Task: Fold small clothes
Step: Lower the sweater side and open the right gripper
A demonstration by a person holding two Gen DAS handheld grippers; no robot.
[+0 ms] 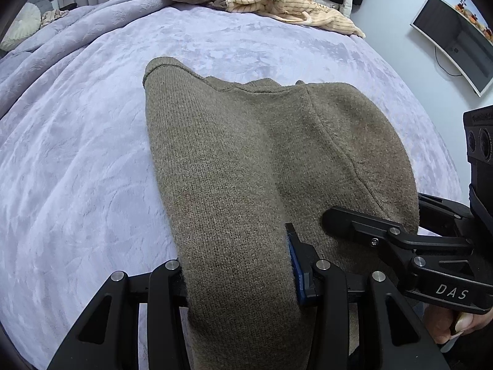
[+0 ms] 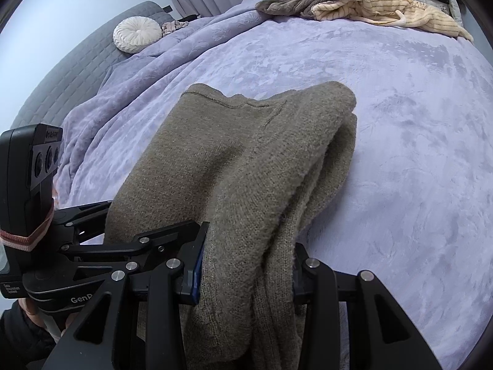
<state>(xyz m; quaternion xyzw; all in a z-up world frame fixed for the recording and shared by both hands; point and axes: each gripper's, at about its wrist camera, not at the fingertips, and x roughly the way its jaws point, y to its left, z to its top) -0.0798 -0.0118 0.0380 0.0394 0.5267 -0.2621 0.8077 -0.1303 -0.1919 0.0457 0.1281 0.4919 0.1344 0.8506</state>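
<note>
An olive-brown knit garment [image 1: 246, 160] lies folded on the lilac blanket [image 1: 77, 169], its near edge lifted. My left gripper [image 1: 240, 277] is shut on the garment's near left part, with knit bunched between the fingers. My right gripper [image 2: 246, 274] is shut on the near right part of the same garment [image 2: 246, 154], where several layers hang over the fingers. The right gripper [image 1: 385, 234] shows at the right of the left wrist view, and the left gripper [image 2: 129, 240] shows at the left of the right wrist view. The two grippers are side by side.
A heap of cream striped and brown clothes [image 1: 268, 3] lies at the far edge of the bed, also in the right wrist view [image 2: 369, 6]. A round white cushion [image 2: 137, 34] sits on grey bedding at far left. A monitor [image 1: 456, 40] hangs on the right wall.
</note>
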